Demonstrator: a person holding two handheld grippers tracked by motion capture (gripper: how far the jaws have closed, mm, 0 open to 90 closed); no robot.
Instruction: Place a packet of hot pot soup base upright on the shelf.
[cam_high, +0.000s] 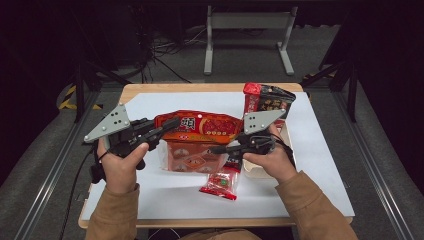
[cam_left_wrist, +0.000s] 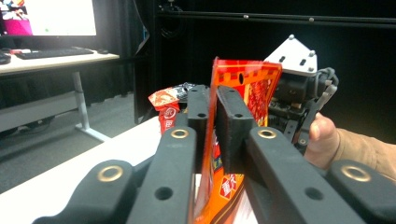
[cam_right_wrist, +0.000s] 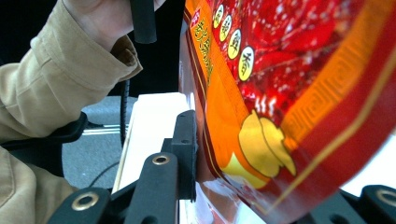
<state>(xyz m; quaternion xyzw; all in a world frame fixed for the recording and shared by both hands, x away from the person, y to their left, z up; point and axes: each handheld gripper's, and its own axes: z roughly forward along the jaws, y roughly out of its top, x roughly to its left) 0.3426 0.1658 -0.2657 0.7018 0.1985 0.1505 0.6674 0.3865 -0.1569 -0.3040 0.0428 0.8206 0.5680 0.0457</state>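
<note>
Fingers (cam_left_wrist: 233, 126) on the left gripper (cam_left_wrist: 211, 116) are pinched tight on the top edge of the big orange snack bag (cam_high: 200, 126), which is held up off the white table (cam_high: 310, 150) about mid-table. Right gripper (cam_high: 220, 149) comes in from the other side; one jaw sits against the bag's lower edge, but the bag covers the other jaw, so can't tell if it's actually clamped. Small red packet (cam_high: 220, 184) lies flat just below the bag, and a dark red bag (cam_high: 265, 102) stands behind it.
</note>
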